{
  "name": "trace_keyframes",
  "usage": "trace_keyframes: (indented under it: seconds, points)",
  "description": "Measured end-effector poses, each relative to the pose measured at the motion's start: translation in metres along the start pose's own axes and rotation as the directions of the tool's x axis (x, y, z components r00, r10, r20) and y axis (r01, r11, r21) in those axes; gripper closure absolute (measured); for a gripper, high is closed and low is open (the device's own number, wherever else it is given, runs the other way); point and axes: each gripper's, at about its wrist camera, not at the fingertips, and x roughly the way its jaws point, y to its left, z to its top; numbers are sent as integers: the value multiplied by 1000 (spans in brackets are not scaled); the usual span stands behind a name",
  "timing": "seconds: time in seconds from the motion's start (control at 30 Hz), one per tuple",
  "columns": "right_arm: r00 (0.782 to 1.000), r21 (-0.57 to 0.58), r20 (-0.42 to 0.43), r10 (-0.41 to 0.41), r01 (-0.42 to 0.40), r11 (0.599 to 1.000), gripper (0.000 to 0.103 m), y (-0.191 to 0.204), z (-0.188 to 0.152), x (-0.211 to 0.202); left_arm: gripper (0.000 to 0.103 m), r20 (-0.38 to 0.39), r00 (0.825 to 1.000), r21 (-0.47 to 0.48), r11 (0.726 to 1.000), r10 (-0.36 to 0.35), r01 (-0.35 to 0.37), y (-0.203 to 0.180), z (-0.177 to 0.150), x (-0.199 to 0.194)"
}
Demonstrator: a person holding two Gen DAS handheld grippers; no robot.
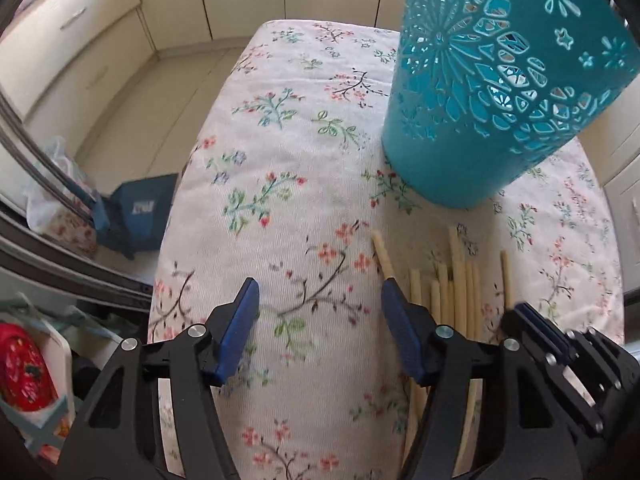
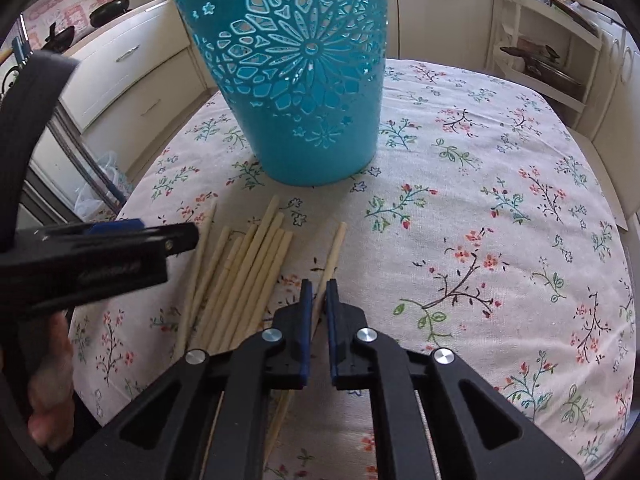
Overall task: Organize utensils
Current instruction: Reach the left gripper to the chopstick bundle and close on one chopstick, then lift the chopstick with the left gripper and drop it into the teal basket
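A teal cut-out utensil holder [image 2: 300, 80] stands upright on the flowered tablecloth [image 2: 480, 200]; it also fills the upper right of the left wrist view [image 1: 500, 80]. Several pale wooden chopsticks [image 2: 248, 268] lie in a loose pile in front of it. One chopstick [image 2: 334, 252] lies apart to the pile's right, and my right gripper [image 2: 319, 284] is shut on it low over the cloth. My left gripper [image 1: 319, 284] hangs open over bare cloth, left of the pile [image 1: 460, 280], with nothing between its blue pads [image 1: 236, 332]. Its right finger is close to the leftmost chopstick [image 1: 382, 254].
Cream cabinets [image 1: 100, 40] ring the table. On the floor at the left sits a blue bag [image 1: 140, 216]. Pans [image 2: 108, 12] rest on the far counter and an open shelf rack [image 2: 548, 52] stands at the right. A hand [image 2: 48, 380] holds the left gripper.
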Motion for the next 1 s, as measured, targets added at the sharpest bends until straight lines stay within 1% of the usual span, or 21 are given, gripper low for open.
trace_keyframes:
  seconds: [0.07,0.13,0.23,0.3,0.43,0.6,0.7,0.77,0.8,0.83,0.9,1.0]
  points:
    - [1000,12,11,16,-16,1000,95,-2,-2,-1,44,-5,1000,5,1000,9,-9,-5,5,0]
    - [999,23,20,25,-25,999,95,-3,-4,-1,44,-7,1000,-7,1000,-5,5,-5,8,-4]
    - [999,30,31,40,-41,999,95,-6,-4,0,44,11,1000,-9,1000,0,0,-6,11,-12]
    - [998,33,34,50,-51,998,95,-8,-3,1,44,8,1000,-5,1000,-5,5,-6,13,-10]
    - [997,37,41,62,-64,997,95,-9,-3,0,44,-7,1000,8,1000,10,-10,-12,14,-1]
    - [996,40,47,72,-74,996,95,-11,-6,-2,44,2,1000,30,999,22,-22,-20,17,3]
    - [996,42,50,76,-79,996,95,-11,-6,-2,46,8,1000,39,999,30,-30,-22,16,6]
    - [995,45,52,80,-82,996,95,-12,-5,-2,55,17,1000,45,999,18,-19,-22,17,5]
    - [995,45,53,80,-83,996,95,-12,-5,-2,66,24,1000,50,999,18,-19,-23,17,4]
    - [995,45,55,80,-83,996,95,-13,-6,-2,81,30,1000,55,998,2,-4,-24,18,3]
    - [995,44,60,81,-84,996,95,-13,-7,-2,96,31,999,70,997,-19,17,-26,19,2]
    - [994,42,70,86,-89,995,95,-13,-10,-3,98,14,998,81,995,-55,53,-26,20,2]
